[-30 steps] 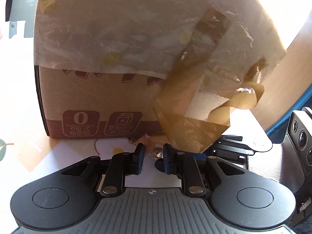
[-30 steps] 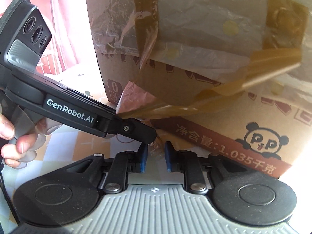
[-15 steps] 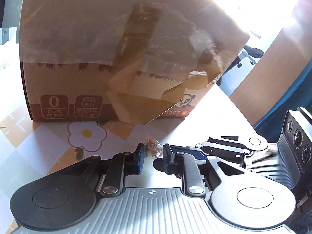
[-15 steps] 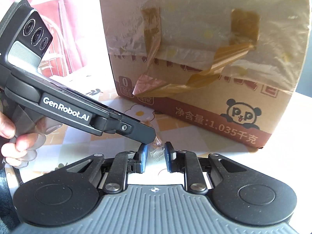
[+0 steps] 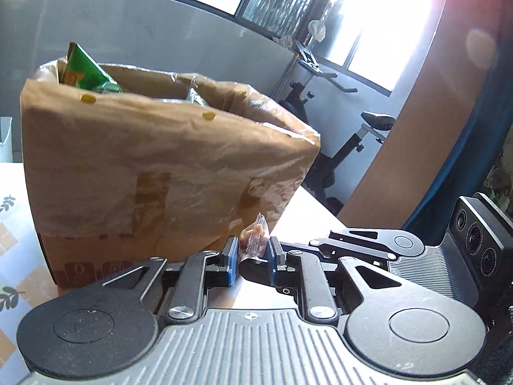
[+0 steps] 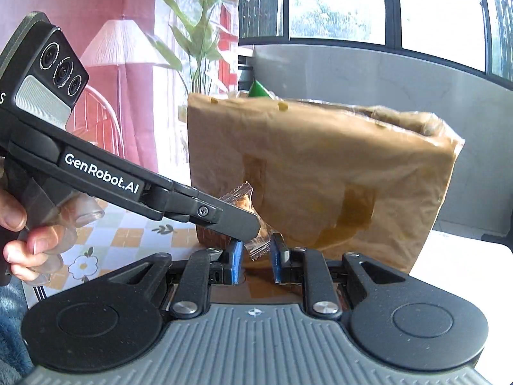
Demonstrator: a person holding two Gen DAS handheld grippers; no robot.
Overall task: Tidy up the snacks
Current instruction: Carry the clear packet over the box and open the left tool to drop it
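Observation:
A small clear-wrapped snack [image 5: 255,239] with brown pieces inside is pinched from both sides. My left gripper [image 5: 250,260] and my right gripper [image 6: 255,256] are both shut on it; the snack also shows in the right wrist view [image 6: 253,224]. They hold it raised, in front of a cardboard box [image 5: 160,166] lined with crinkled plastic and patched with brown tape. The box also shows in the right wrist view [image 6: 320,173]. Green snack bags [image 5: 85,73] stick out of its open top.
The box stands on a table with a flower-and-check patterned cloth [image 6: 105,240]. An exercise bike [image 5: 346,147] stands beyond the table edge at the right. A floor lamp [image 6: 118,48] and a potted plant [image 6: 195,38] stand behind at the left.
Both grippers have risen together with the snack from just above the tablecloth. The box top and its green bags have come into view.

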